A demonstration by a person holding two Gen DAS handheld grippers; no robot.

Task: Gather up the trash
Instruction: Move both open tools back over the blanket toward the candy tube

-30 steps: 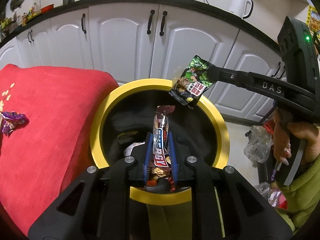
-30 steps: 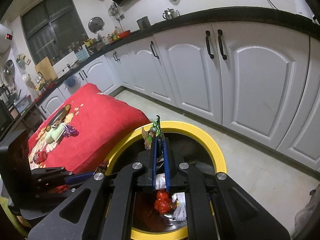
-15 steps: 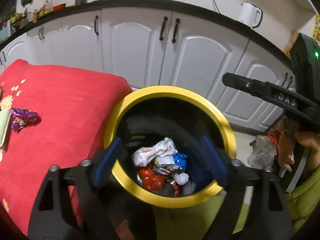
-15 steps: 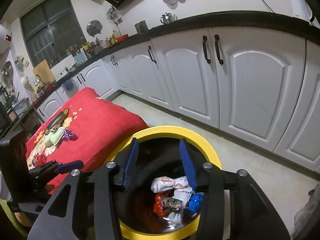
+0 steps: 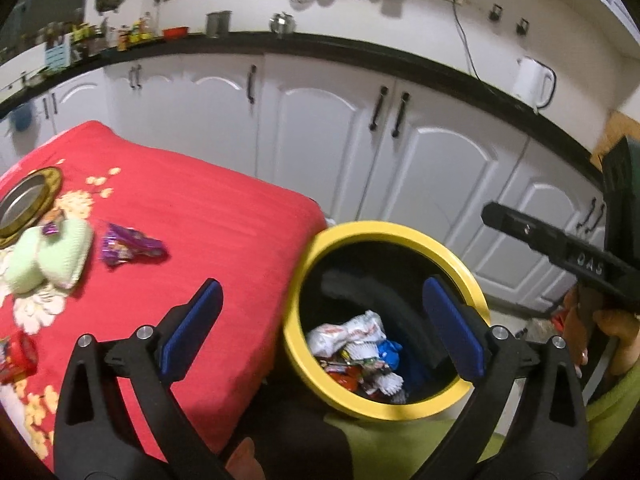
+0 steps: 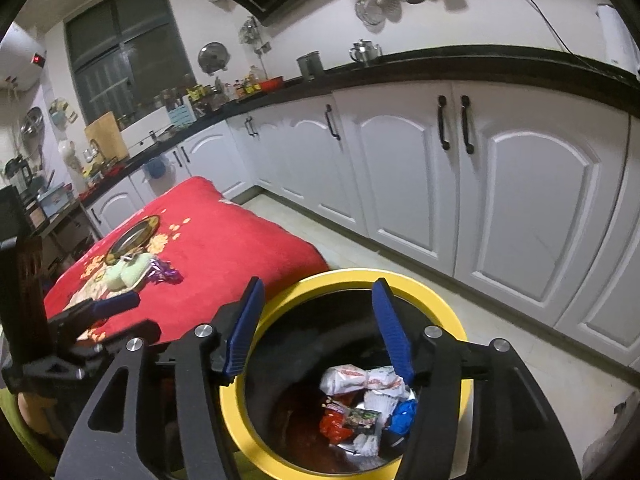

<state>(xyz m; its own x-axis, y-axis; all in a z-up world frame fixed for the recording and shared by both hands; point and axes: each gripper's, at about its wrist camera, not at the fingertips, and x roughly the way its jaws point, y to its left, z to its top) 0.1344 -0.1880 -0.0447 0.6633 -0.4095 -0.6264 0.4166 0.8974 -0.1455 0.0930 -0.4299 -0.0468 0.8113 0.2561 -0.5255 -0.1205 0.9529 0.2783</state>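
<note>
While both grippers hang over the yellow bin [image 5: 384, 232], left gripper [image 5: 320, 328] jaws wide and empty, right gripper [image 6: 318, 328] jaws half-spread and empty, both just opening, wrappers [image 6: 360, 404] piled inside, purple wrapper [image 5: 128, 245] on red table [image 5: 208, 216], red packet [image 5: 18, 356] only in left view.

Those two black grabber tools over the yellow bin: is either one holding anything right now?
Neither. The left gripper and right gripper have just been opening, nothing between them; wrappers lie inside the bin.
</note>
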